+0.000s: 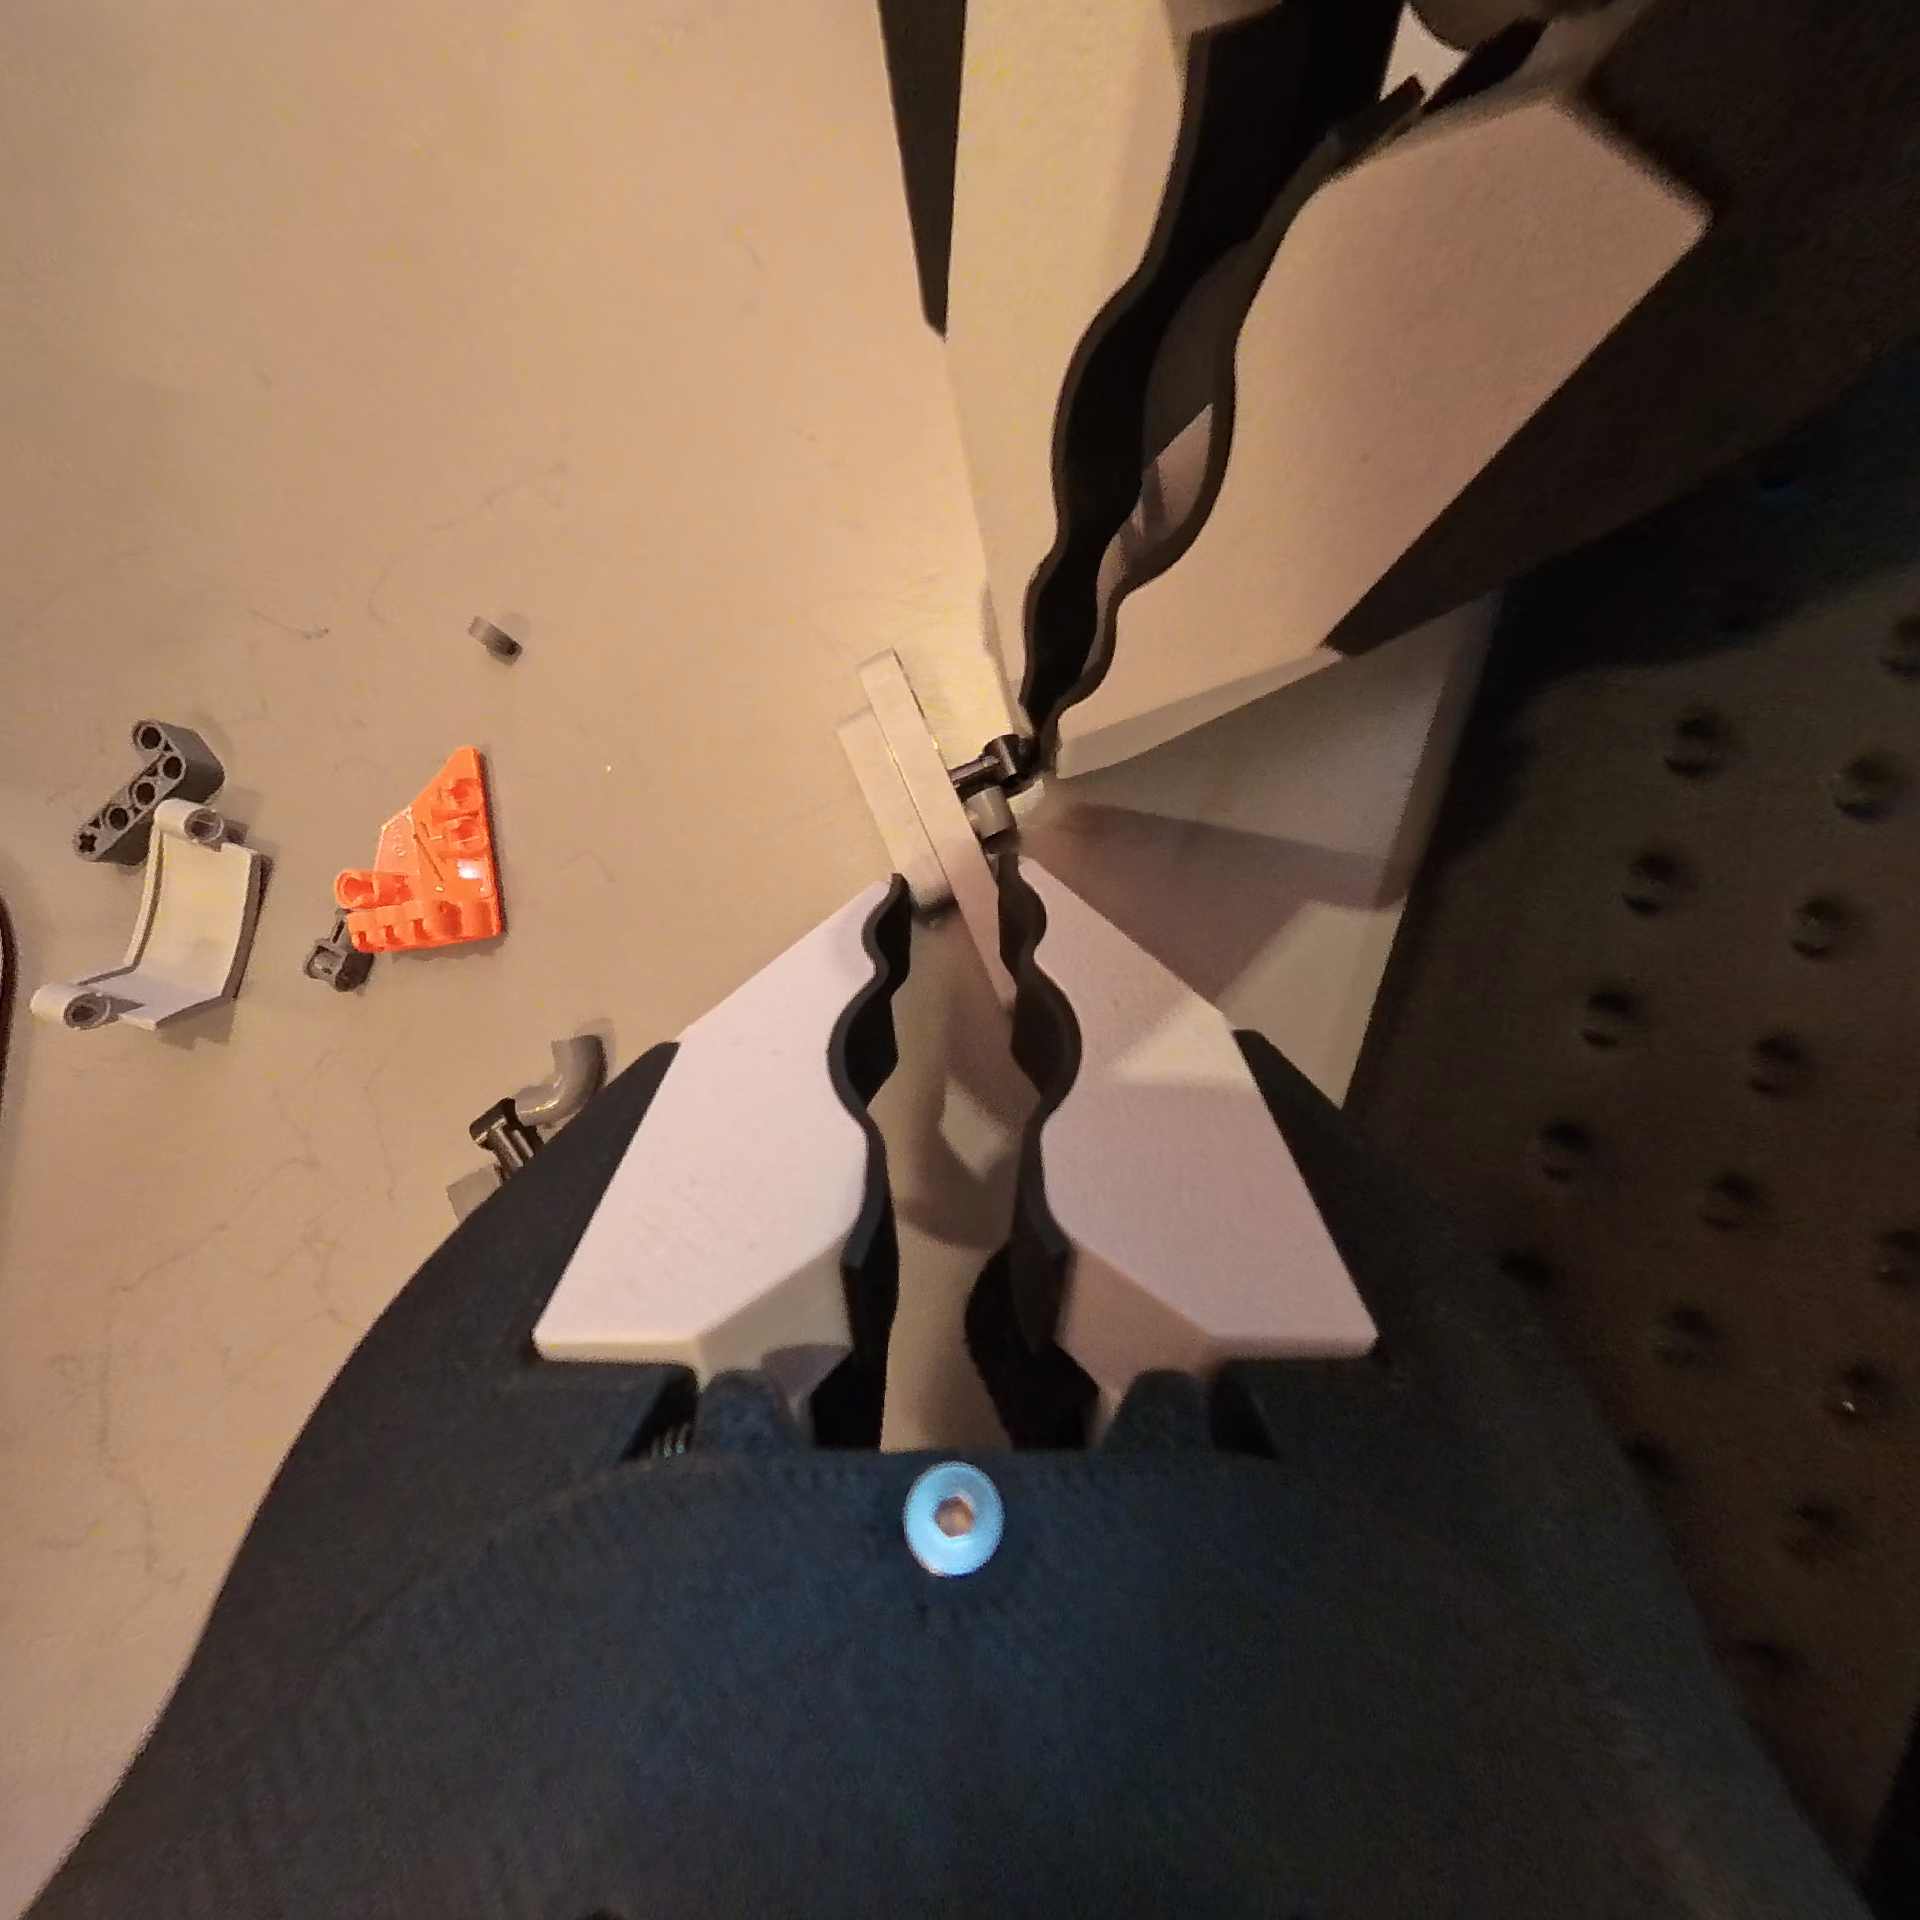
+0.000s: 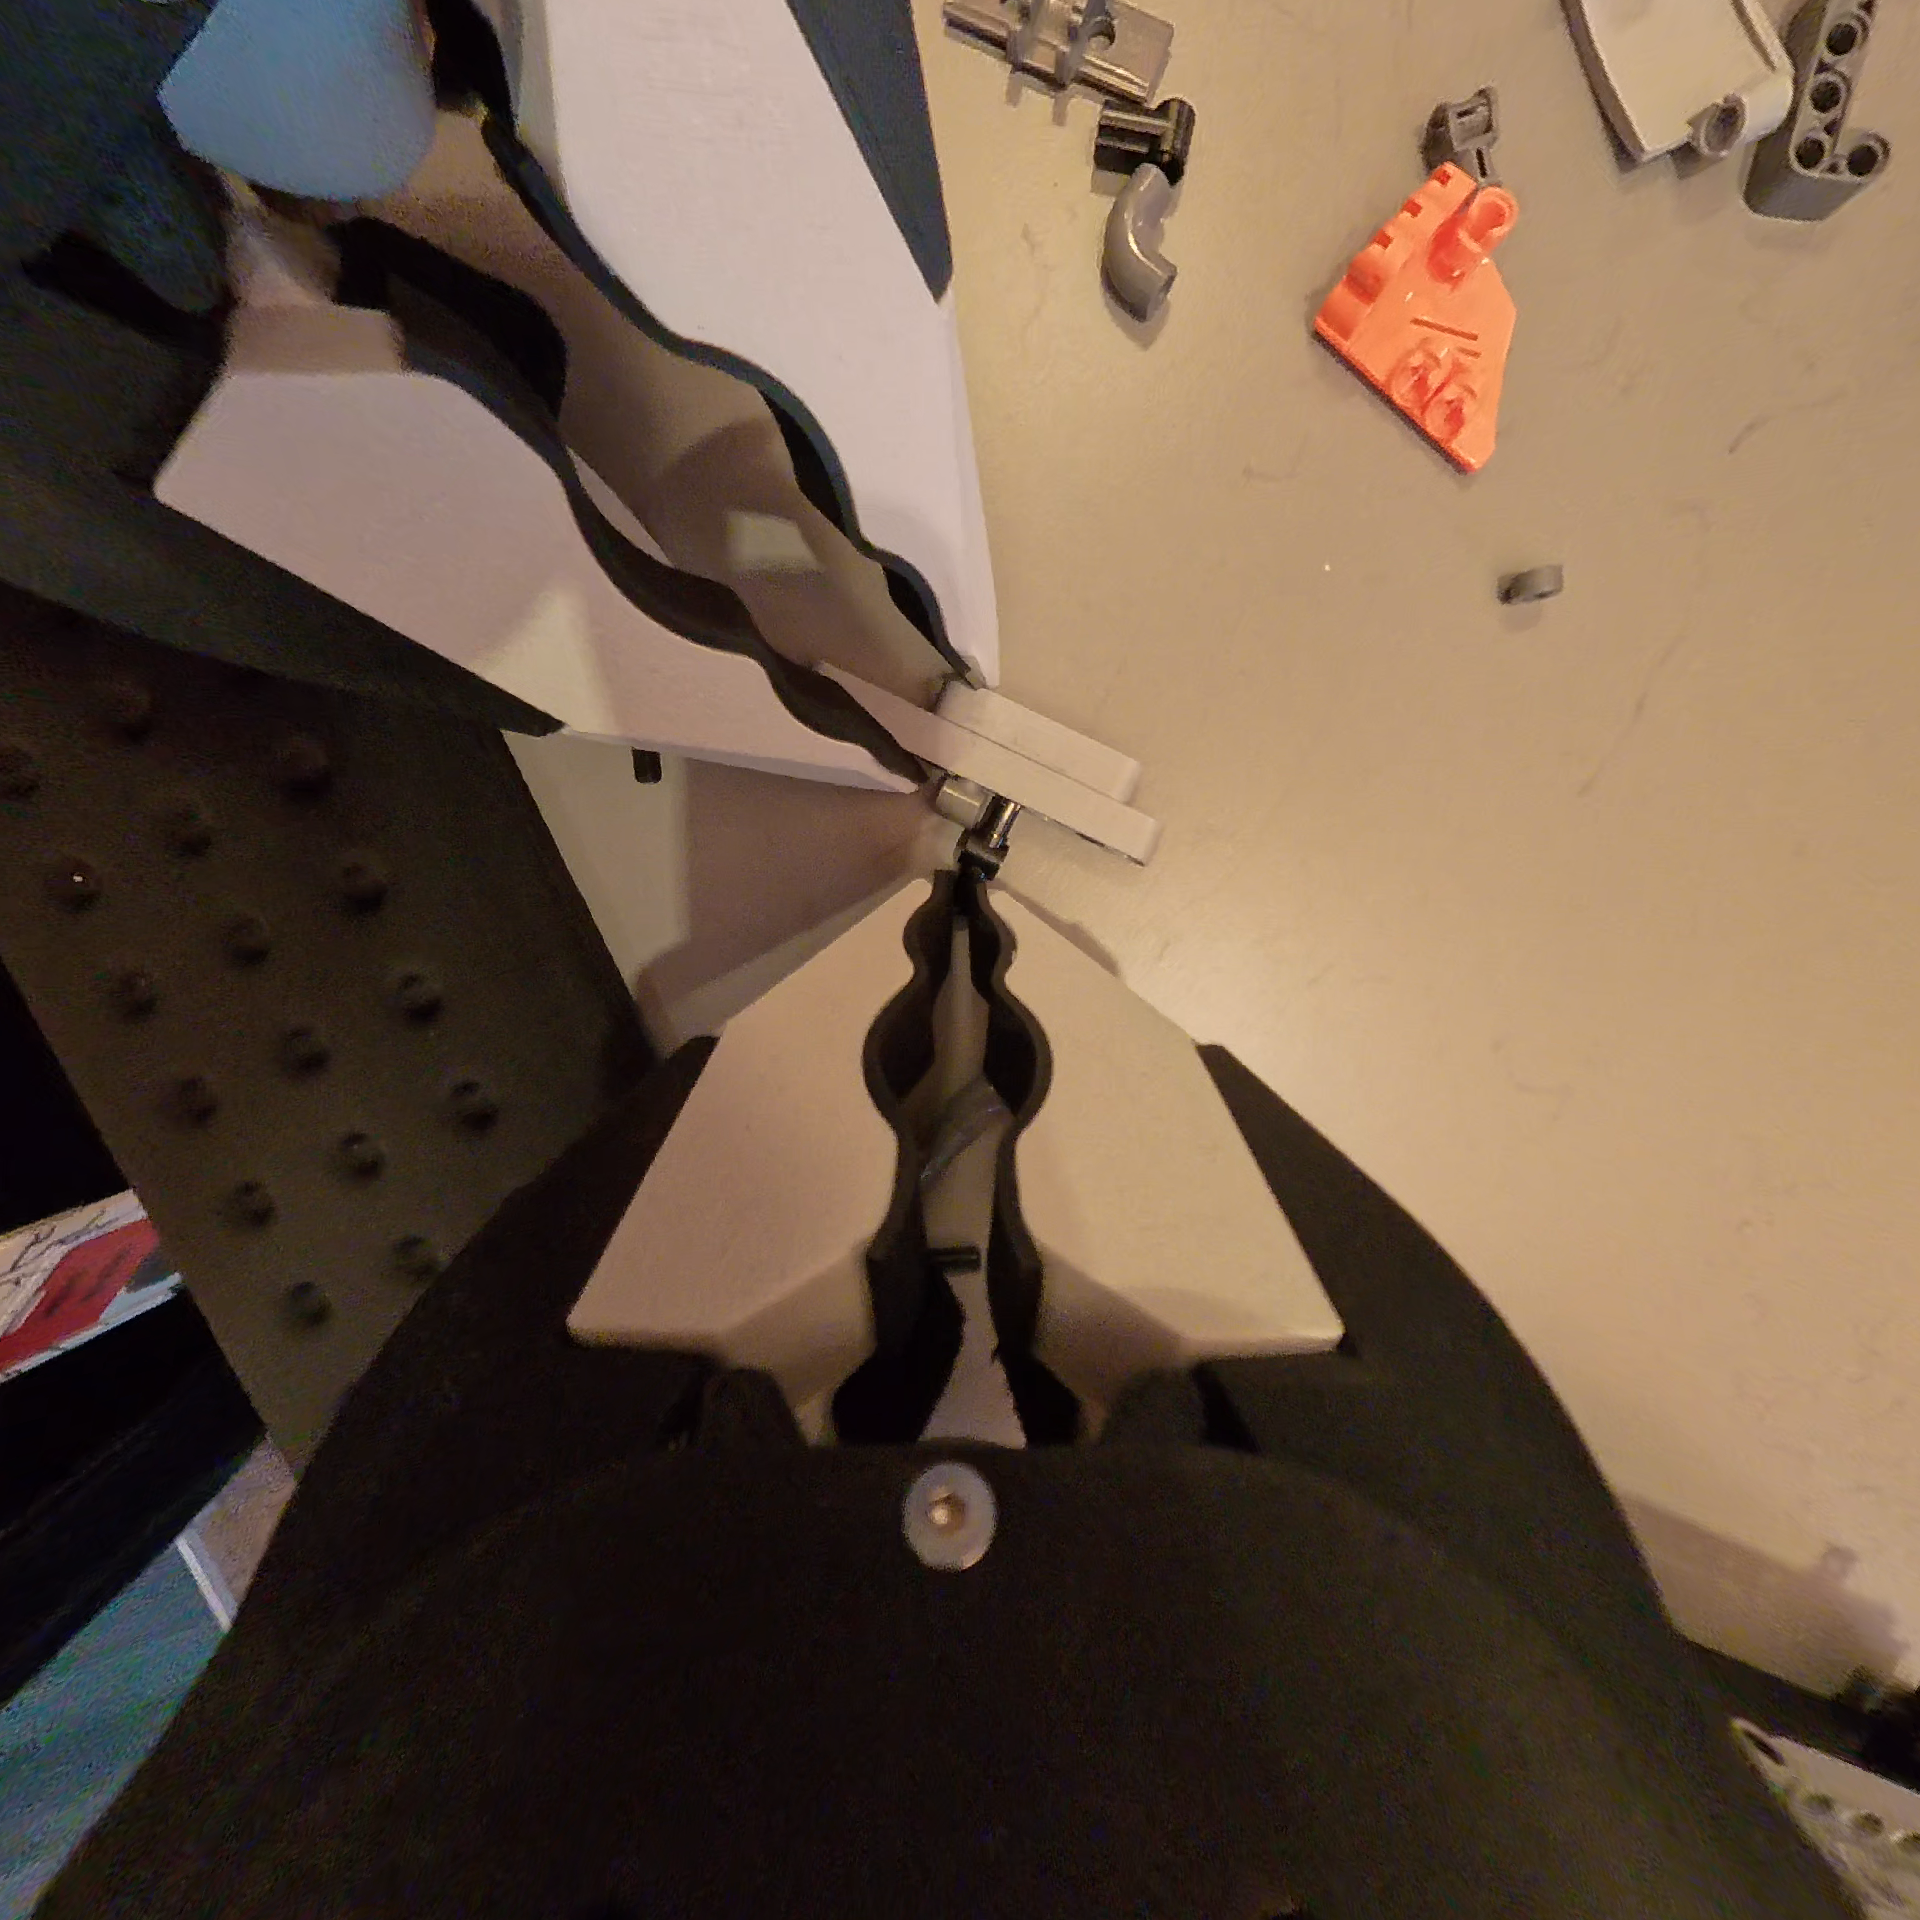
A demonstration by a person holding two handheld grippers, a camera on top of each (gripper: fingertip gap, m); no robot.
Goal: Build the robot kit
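The grey plate (image 1: 914,790), light, stiff plastic best held by its edges, hangs above the counter (image 1: 416,364), clamped in the left gripper (image 1: 956,914). The right gripper (image 2: 961,904) pinches the tiny black pin (image 2: 982,847) against it. Loose orange piece (image 1: 431,862) nearby.

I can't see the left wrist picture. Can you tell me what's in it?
The left gripper is shut on a flat light grey plate, while the right gripper pinches a small black pin at the plate's edge. On the beige table to the left lie an orange wedge piece, a grey angled beam and a white curved panel.
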